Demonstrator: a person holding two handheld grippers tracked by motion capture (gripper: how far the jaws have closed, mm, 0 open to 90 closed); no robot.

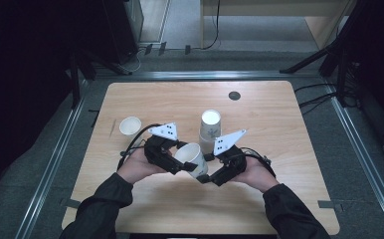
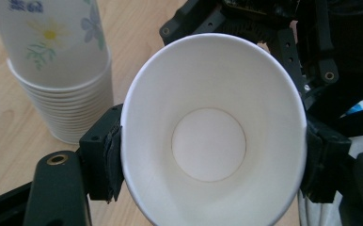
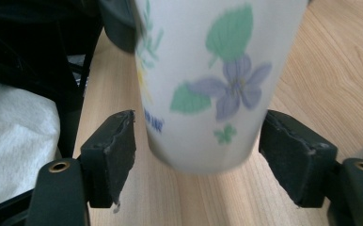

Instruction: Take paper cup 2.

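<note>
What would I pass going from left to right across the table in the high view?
The lone paper cup, then the left gripper, then the held cup squeezed at its rim, then the right gripper, jaws apart around its base. The stack of cups stands behind, overlapping them.

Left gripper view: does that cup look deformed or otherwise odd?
Yes. The cup is squeezed oval at its rim between the left gripper fingers. The cup stack behind looks tidy.

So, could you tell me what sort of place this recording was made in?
Probably a lab recording bay: a wooden table on grey carpet, boxed in by metal floor rails, with black stand legs and cables around.
</note>
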